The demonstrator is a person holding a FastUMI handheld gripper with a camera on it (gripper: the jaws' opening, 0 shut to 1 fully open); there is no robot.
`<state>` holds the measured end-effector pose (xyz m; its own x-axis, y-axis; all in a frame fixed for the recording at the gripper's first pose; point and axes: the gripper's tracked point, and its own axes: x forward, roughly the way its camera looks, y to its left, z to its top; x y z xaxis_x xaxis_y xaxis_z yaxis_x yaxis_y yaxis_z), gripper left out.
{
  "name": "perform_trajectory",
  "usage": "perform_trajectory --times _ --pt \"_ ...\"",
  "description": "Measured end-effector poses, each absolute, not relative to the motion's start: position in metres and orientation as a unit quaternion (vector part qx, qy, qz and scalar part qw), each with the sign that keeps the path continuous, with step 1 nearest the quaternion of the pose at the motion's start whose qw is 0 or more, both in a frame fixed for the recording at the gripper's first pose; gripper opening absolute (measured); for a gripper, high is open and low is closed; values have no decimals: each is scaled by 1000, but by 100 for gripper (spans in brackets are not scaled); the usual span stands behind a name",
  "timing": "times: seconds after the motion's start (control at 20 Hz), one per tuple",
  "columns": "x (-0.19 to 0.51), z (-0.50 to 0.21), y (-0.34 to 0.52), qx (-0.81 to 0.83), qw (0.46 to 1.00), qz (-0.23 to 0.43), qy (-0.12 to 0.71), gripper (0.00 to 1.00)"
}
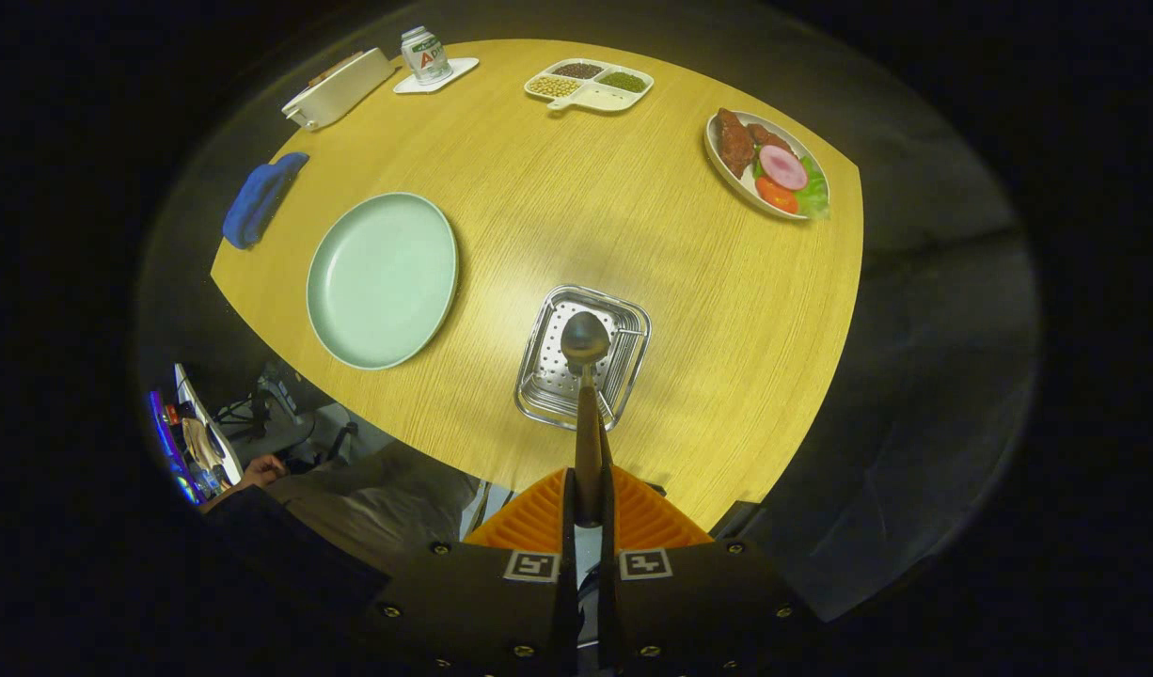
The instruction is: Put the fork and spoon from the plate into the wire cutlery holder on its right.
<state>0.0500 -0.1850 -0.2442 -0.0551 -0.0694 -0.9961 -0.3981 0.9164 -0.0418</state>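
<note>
Wooden-handled spoon [586,395] is pinched between both fingers of the gripper [588,512], bowl poised over the wire cutlery holder [539,390] near the tabletop's [633,235] near edge (green plate [382,279] lies bare, leftward).

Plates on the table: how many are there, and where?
2. The empty green plate lies left of the wire holder; the food plate lies far beyond the fingers, which grip the spoon.
</note>
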Motion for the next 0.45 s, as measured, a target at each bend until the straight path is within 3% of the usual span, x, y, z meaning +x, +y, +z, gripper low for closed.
perform_trajectory --times 0.1,0.25,0.45 --pt "56 -237 -190 -169 676 116 708 15" --pt "64 -223 -191 -157 706 99 684 15" --pt "73 -193 -169 -122 781 96 605 17"
